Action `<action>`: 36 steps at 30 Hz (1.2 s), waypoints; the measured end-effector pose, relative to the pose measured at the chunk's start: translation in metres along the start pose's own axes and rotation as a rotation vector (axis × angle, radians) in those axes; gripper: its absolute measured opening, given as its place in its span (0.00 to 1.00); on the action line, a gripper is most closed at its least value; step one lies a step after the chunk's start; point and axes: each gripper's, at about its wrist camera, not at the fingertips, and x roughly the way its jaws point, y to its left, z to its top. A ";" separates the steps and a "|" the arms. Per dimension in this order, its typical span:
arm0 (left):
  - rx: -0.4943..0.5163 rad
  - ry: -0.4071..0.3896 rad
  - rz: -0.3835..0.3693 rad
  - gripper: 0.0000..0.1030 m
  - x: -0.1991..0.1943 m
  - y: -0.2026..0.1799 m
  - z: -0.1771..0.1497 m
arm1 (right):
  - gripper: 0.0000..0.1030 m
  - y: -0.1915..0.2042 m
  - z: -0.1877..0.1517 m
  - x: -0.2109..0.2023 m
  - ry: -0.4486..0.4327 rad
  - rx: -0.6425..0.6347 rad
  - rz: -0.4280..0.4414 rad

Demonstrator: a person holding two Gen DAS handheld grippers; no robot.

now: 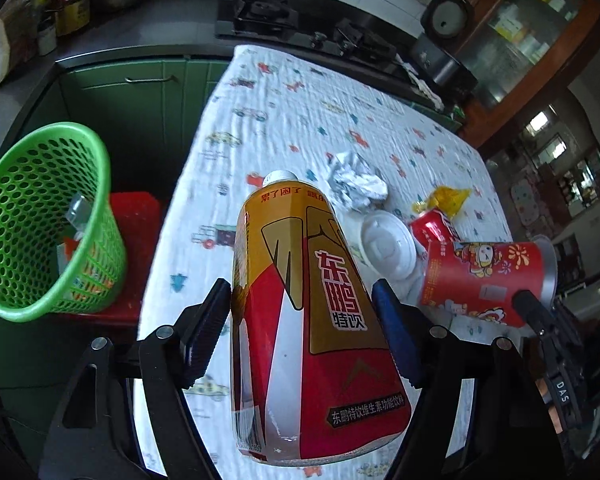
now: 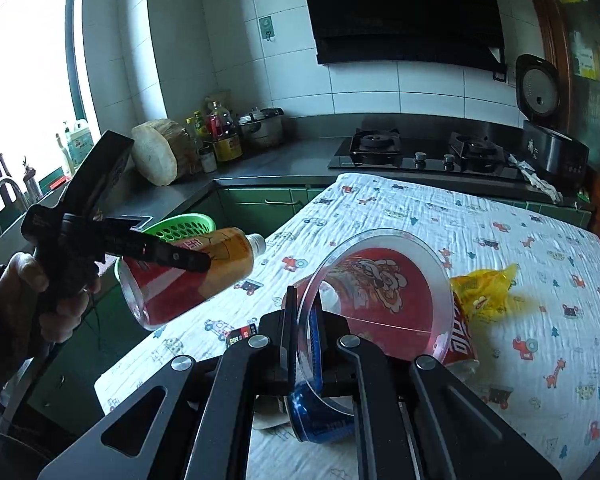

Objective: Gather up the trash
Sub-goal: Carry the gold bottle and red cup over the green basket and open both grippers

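My left gripper [image 1: 302, 308] is shut on a yellow and red drink bottle [image 1: 300, 320], held above the table's left side; the bottle also shows in the right wrist view [image 2: 188, 276]. A green basket [image 1: 40, 220] stands left of the table on a red stool [image 1: 136, 236]. My right gripper [image 2: 304, 320] is shut on the rim of a red paper cup [image 2: 380, 292] with a clear lid; that cup also shows at the right of the left wrist view [image 1: 488, 280]. Crumpled paper [image 1: 354, 182], a white lid [image 1: 388, 246], a red can [image 1: 432, 228] and a yellow wrapper [image 2: 484, 288] lie on the table.
The table has a white patterned cloth [image 2: 500, 240]. A blue can [image 2: 324, 420] lies under my right gripper. Behind are a green-fronted counter [image 2: 260, 200], a gas hob [image 2: 420, 152], a rice cooker [image 2: 548, 132] and bottles [image 2: 220, 132].
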 end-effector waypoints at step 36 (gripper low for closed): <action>-0.364 -0.123 0.208 0.49 -0.046 0.275 0.008 | 0.06 0.223 0.071 0.224 0.159 -0.294 0.325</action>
